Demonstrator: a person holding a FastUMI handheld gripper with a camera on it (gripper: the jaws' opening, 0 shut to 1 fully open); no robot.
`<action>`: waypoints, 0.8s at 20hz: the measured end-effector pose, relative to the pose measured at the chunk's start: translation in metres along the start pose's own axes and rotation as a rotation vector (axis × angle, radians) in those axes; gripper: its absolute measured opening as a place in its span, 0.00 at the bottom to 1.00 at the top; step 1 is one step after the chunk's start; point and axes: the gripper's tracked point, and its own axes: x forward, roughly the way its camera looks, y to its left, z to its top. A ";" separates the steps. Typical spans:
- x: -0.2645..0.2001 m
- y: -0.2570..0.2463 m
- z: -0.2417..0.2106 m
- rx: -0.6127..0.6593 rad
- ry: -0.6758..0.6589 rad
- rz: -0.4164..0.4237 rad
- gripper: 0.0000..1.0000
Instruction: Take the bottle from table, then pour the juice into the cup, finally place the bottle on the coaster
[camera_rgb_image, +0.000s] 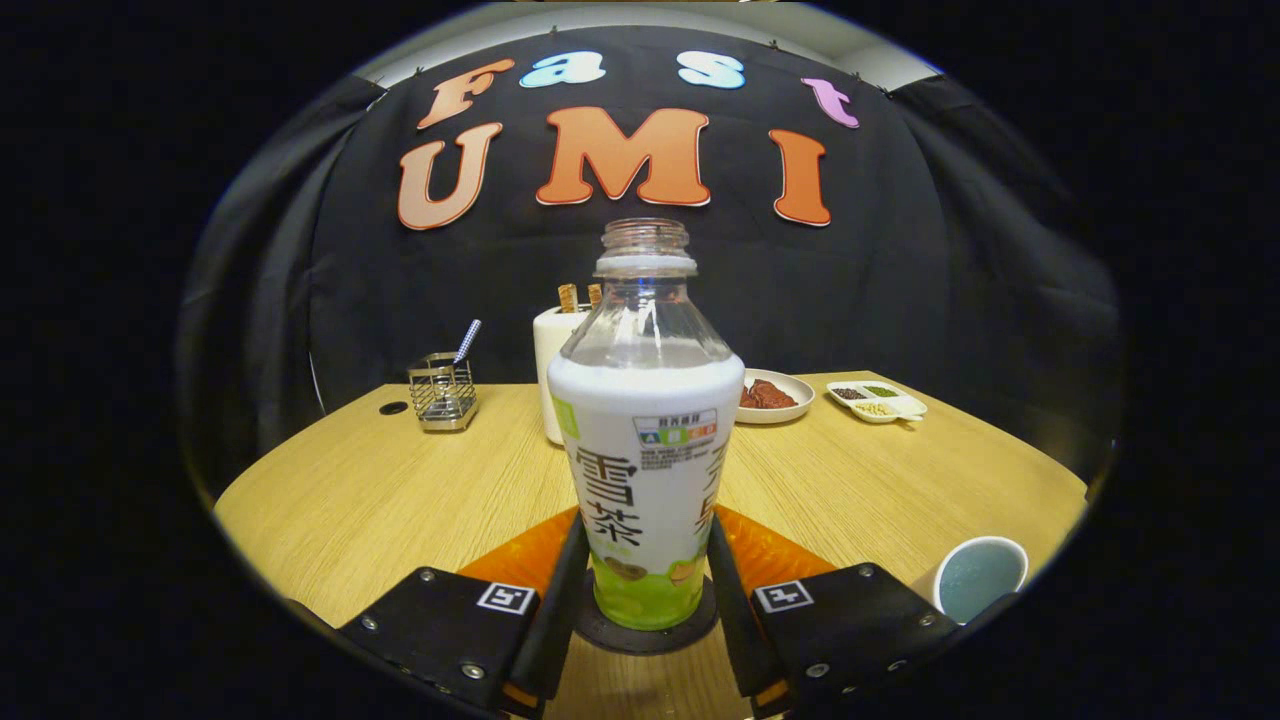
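The one clear plastic bottle with a white and green label (645, 470), cap off, stands upright on the single dark round coaster (645, 632) atop the pale wooden table (380, 500), so the placing looks done; the gripper (643, 590) fingers flank its base, contact too unclear to tell. One light blue cup (978, 578) sits apart to their right

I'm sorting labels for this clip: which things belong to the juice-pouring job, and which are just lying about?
Job:
bottle, uncapped, upright on the coaster, between the claw fingers
cup

Lying about:
wire caddy
white holder behind the bottle
plate
divided dish
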 end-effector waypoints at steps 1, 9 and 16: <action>0.000 0.003 -0.004 0.006 0.015 0.014 0.66; -0.038 0.000 0.019 0.035 -0.060 -0.016 0.91; -0.109 0.023 0.097 0.086 -0.193 0.029 0.91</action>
